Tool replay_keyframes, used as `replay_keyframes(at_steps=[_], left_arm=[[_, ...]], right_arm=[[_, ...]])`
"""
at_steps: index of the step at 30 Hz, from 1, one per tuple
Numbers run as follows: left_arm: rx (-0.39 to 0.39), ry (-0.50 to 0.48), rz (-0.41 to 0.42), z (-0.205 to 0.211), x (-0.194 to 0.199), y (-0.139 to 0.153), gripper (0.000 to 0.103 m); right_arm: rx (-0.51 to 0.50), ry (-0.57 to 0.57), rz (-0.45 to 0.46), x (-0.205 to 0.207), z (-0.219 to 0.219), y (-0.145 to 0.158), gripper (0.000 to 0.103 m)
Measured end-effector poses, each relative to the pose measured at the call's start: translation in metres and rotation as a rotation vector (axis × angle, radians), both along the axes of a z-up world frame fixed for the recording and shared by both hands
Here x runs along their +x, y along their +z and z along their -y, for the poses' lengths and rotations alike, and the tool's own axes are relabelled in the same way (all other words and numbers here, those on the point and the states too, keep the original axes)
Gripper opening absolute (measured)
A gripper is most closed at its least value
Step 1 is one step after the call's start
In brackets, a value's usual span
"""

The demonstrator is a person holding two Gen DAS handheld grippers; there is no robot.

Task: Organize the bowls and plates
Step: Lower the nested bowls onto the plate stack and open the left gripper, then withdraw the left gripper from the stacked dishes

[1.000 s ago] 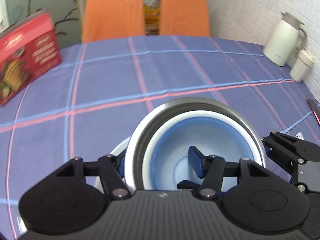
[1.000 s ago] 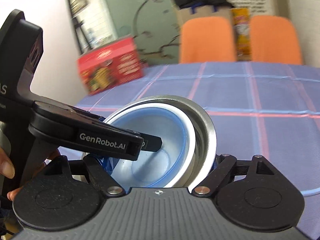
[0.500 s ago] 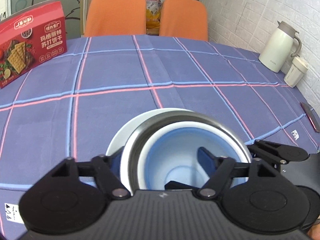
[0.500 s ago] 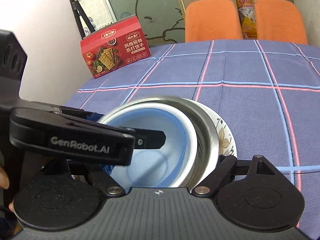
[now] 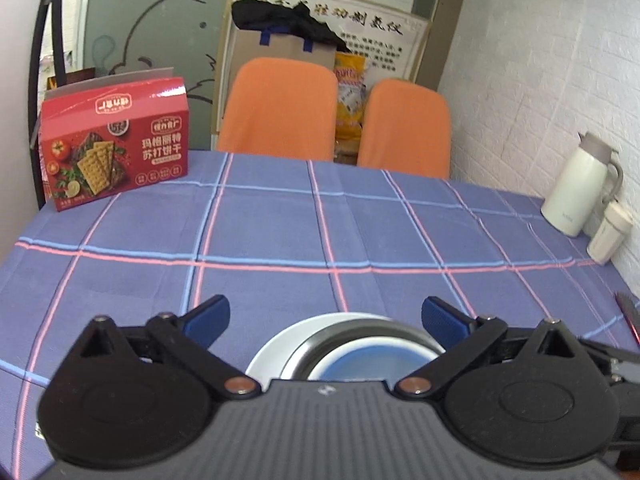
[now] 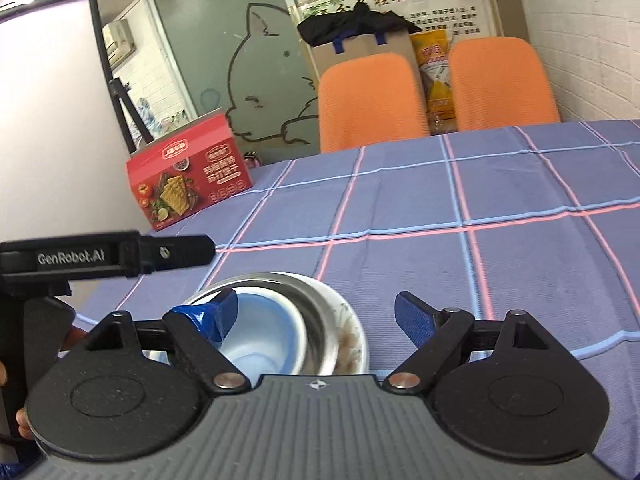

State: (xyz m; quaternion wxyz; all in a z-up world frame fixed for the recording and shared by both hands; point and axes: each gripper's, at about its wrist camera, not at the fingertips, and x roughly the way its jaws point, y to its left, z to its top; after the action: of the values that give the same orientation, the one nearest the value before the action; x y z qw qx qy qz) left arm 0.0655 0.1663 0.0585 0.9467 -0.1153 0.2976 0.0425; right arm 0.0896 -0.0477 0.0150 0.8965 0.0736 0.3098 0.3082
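On the checked blue table [image 5: 280, 240], both grippers, left [image 5: 325, 314] and right [image 6: 316, 312], have let go, fingers spread wide; the blue-lined white bowl [image 6: 260, 336] sits nested in the steel bowl [image 6: 320, 320] on the white plate [image 5: 272, 344]: stacking looks finished.

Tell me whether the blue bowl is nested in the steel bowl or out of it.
Nested. The blue bowl sits upright inside the steel bowl, which rests on the white plate. Both claws are open, holding nothing.

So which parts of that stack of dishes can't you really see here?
- Near side of the blue bowl, steel bowl and white plate: left wrist view, cut off by the left tongs' body.
- Plate pattern: right wrist view, blurred.
- Anything under the plate: hidden by the stack in both views.
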Motion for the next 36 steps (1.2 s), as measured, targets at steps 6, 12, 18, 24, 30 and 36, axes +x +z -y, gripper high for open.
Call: replay_keyframes(at_steps=[6,12,18,24,30,36], left_arm=[[-0.029,0.003,-0.006,0.021,0.006,-0.002,0.102],[0.033,0.030,-0.004,0.043,-0.005,-0.002,0.102],[0.095,0.018,0.014,0.069,-0.033,0.000,0.102],[0.148,-0.024,0.045,0.099,-0.065,0.003,0.102],[0.157,-0.052,0.052,0.112,-0.078,0.002,0.102],[0.143,-0.063,0.036,0.112,-0.081,-0.001,0.102]], right_arm=[[0.008,-0.074,-0.052,0.007,0.026,-0.012,0.073],[0.049,-0.147,-0.072,0.003,0.056,-0.015,0.073],[0.086,-0.174,-0.051,-0.016,0.076,-0.010,0.073],[0.004,-0.201,-0.003,-0.039,0.082,0.000,0.074],[-0.140,-0.237,0.005,-0.046,0.076,-0.001,0.074],[-0.145,-0.205,-0.005,-0.052,0.078,-0.006,0.074]])
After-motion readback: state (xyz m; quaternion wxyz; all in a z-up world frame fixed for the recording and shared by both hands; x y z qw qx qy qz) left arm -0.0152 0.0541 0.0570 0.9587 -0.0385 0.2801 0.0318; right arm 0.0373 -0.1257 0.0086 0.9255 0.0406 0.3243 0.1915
